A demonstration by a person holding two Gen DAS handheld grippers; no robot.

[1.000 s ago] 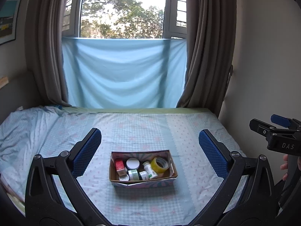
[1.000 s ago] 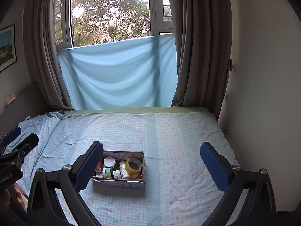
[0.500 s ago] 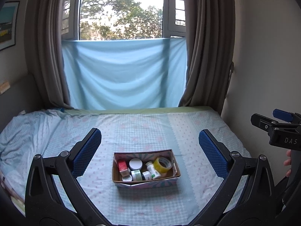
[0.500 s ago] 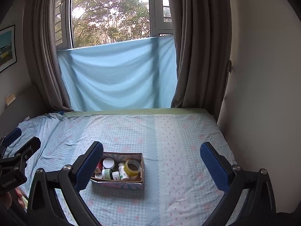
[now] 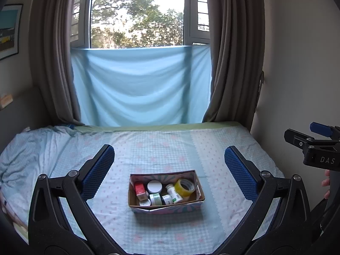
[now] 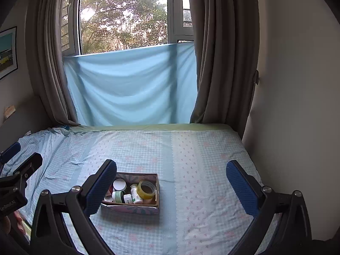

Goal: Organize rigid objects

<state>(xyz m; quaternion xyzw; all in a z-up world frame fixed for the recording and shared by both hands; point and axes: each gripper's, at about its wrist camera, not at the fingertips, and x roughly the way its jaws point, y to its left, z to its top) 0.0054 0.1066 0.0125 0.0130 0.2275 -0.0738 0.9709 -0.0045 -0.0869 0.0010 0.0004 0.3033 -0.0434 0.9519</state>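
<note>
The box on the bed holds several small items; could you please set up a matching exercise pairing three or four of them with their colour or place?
Things:
1. tape roll
2. small carton
3. round lid
4. cardboard box

Descriptions:
A. white, seen from above
B. yellow, at the box's right end
C. patterned outside, resting on the checked bedsheet
D. red, at the box's left end

Pairs: 1-B, 2-D, 3-A, 4-C

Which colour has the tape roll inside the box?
Yellow tape roll, clearest in the left wrist view.
</note>
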